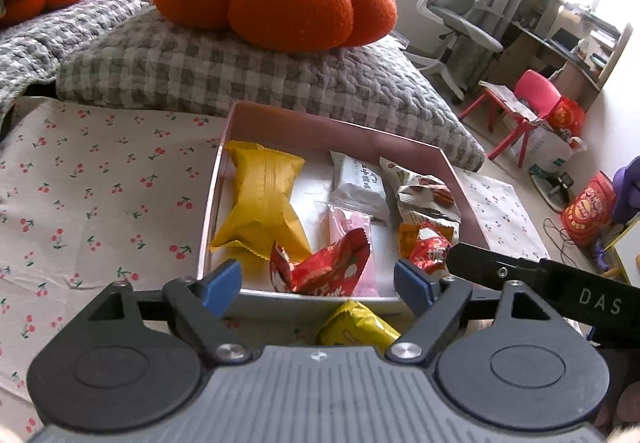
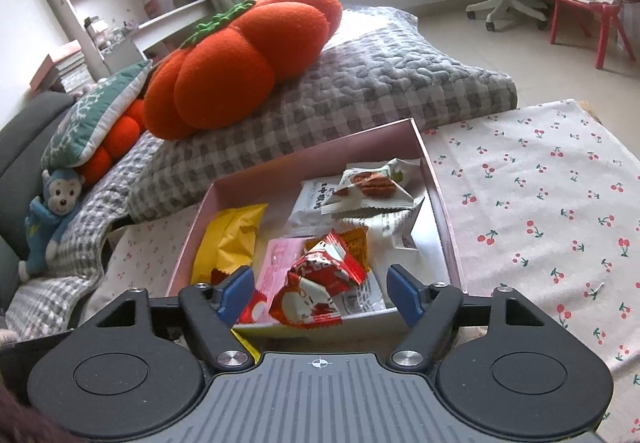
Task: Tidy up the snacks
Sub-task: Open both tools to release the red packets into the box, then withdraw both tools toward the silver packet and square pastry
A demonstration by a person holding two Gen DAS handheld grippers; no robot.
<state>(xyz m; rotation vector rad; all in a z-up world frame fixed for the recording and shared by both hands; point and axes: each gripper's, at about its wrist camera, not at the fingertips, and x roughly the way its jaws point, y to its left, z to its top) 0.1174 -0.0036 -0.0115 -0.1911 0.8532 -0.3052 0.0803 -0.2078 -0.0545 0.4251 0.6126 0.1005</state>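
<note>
Left gripper (image 1: pixel 318 279) spread wide, clasping nothing, just over red snack packet (image 1: pixel 322 263) inside pink box (image 1: pixel 340 131). Right gripper (image 2: pixel 320 289) likewise agape and empty, above another red packet (image 2: pixel 316 287) in that box.

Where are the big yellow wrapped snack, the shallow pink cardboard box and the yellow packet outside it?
big yellow wrapped snack (image 1: pixel 262 199): left wrist view, middle.
shallow pink cardboard box (image 1: pixel 332 133): left wrist view, far wall.
yellow packet (image 1: pixel 356 325): left wrist view, top face.

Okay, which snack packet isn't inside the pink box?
The small yellow packet, lying on the cherry-print cloth just outside the pink box's near wall; the others lie inside.
</note>
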